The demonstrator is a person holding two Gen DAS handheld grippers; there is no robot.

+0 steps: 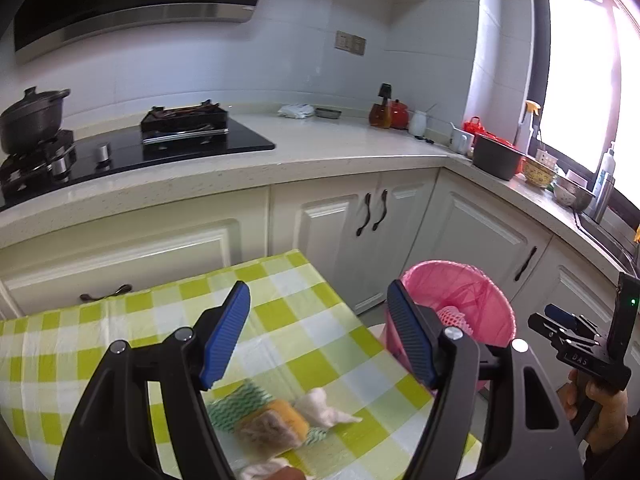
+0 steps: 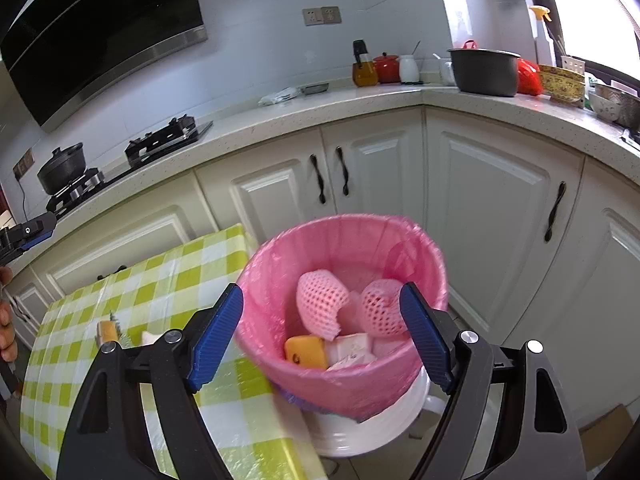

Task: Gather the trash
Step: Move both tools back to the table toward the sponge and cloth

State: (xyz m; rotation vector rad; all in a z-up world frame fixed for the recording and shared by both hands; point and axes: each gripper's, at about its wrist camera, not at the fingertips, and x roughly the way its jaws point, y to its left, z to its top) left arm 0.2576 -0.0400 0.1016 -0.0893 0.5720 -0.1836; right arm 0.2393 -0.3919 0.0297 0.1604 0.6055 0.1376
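Your left tongs (image 1: 318, 336) hang wide open above the checkered bench (image 1: 120, 340), nothing between the blue pads (image 1: 226, 334). Just below and between them lies the remaining trash: a yellow sponge (image 1: 276, 424) on a green-striped cloth (image 1: 236, 404), with a crumpled white tissue (image 1: 324, 406) touching the sponge on its right side. A second white wad (image 1: 260, 470) sits nearer the camera, at the lower edge, partly cut off. Beyond the right pad stands the pink-lined bin (image 1: 480, 280), off the bench's right edge.

Your right tongs (image 2: 322, 336) are likewise spread wide and hold nothing, poised over the bin (image 2: 272, 280). Inside it, between and just beyond the pads (image 2: 424, 336), rest two pink foam nets (image 2: 320, 304), an orange piece (image 2: 306, 352) and some white packets (image 2: 352, 350). To the left of the left pad, on the bench (image 2: 180, 272), the sponge (image 2: 107, 330) and tissue (image 2: 150, 337) show small, well apart from these tongs. At the far left edge your other hand (image 2: 7, 332) and part of its tool are visible.
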